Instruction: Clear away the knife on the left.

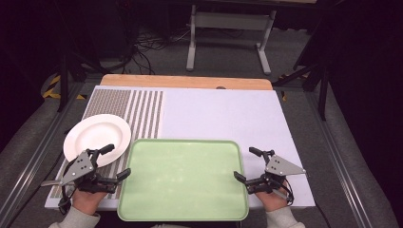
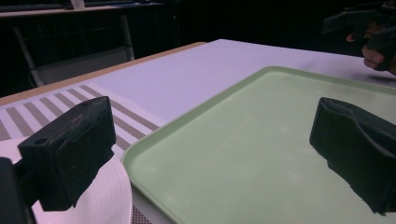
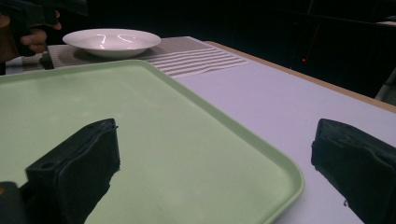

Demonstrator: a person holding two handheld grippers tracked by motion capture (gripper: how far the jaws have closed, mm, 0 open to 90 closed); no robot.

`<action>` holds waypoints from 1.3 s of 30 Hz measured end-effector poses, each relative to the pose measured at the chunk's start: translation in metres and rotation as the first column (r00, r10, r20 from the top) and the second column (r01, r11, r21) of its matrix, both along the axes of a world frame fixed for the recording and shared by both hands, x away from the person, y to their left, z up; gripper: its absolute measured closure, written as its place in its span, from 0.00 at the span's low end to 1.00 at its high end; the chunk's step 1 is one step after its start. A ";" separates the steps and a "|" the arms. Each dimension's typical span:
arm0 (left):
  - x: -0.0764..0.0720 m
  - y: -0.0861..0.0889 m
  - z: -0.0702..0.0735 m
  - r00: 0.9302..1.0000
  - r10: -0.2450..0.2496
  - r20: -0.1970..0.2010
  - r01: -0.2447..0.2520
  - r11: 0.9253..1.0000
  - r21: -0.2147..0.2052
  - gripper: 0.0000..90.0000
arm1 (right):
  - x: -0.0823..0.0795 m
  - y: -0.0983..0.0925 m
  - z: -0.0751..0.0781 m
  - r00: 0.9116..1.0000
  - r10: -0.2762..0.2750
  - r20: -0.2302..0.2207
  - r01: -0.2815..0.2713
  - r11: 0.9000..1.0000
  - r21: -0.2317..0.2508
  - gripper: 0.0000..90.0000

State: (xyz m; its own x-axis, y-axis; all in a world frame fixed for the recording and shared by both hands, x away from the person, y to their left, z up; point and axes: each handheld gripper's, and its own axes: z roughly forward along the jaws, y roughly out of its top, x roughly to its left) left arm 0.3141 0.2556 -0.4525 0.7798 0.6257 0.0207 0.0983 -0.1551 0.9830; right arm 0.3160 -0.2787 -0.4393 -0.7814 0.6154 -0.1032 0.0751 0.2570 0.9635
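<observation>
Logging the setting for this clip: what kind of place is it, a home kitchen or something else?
Probably a lab or recording studio, not a kitchen. The table stands in a dark room, with loose cables on the floor behind it and hazard-striped tape nearby. Just a white plate and a green tray are staged on it.

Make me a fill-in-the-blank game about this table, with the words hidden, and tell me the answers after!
1. The round white plate sits to the ____ of the flat green plastic tray.
2. The tray has ____ lying on it.
3. The left gripper and the right gripper both have their jaws ____.
4. The plate rests on the ____ patterned part of the mat.

Missing words: left; nothing; open; striped
</observation>
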 end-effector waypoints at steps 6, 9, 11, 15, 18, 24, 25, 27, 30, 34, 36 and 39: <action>0.000 0.003 0.003 1.000 -0.003 0.007 0.003 1.000 -0.020 0.01 | -0.001 -0.002 0.000 1.000 0.001 -0.002 -0.001 1.000 0.004 0.02; 0.001 0.006 0.004 1.000 0.001 -0.003 -0.001 1.000 -0.029 0.01 | -0.001 -0.003 0.000 1.000 0.000 0.001 -0.001 1.000 0.017 0.02; 0.001 0.007 0.004 1.000 -0.006 -0.008 0.006 1.000 -0.028 0.01 | -0.001 -0.003 0.001 1.000 -0.001 0.002 0.001 1.000 0.019 0.02; 0.000 0.005 0.006 1.000 -0.021 -0.015 0.021 1.000 -0.019 0.01 | -0.001 -0.003 0.001 1.000 0.003 0.001 -0.003 1.000 0.020 0.02; 0.000 0.005 0.008 0.999 -0.024 -0.021 0.025 0.999 0.024 0.02 | -0.001 -0.002 0.001 1.000 0.005 0.000 -0.005 1.000 0.026 0.02; 0.001 0.004 0.017 0.996 -0.073 -0.041 0.076 0.993 0.088 0.06 | 0.000 -0.002 0.001 1.000 0.007 -0.009 -0.007 1.000 0.022 0.03; 0.001 0.004 0.017 0.996 -0.073 -0.041 0.076 0.993 0.088 0.06 | 0.000 -0.002 0.001 1.000 0.007 -0.009 -0.007 1.000 0.022 0.03; 0.000 0.006 0.020 0.994 -0.099 -0.053 0.104 0.991 0.087 0.07 | -0.001 -0.002 0.001 1.000 0.006 -0.010 -0.006 1.000 0.017 0.03; 0.001 0.010 0.026 0.989 -0.136 -0.066 0.142 0.984 0.107 0.08 | 0.000 -0.002 0.001 1.000 0.013 -0.013 -0.012 1.000 0.021 0.03; 0.001 0.013 0.031 0.983 -0.162 -0.083 0.171 0.978 0.116 0.09 | 0.000 -0.002 0.000 1.000 0.016 -0.018 -0.016 1.000 0.024 0.03; 0.001 0.013 0.034 0.979 -0.179 -0.098 0.190 0.975 0.117 0.09 | 0.000 -0.002 0.000 1.000 0.020 -0.021 -0.019 1.000 0.024 0.03; 0.001 0.015 0.042 0.974 -0.198 -0.113 0.212 0.968 0.135 0.09 | 0.000 -0.003 0.001 1.000 0.018 -0.020 -0.017 0.999 0.027 0.03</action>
State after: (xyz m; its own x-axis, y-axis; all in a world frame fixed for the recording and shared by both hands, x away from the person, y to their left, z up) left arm 0.3150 0.2706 -0.4108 0.8939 0.4480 0.0163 0.1445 -0.3224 0.9355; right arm 0.3159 -0.2816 -0.4384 -0.7939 0.6039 -0.0709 0.0907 0.2329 0.9683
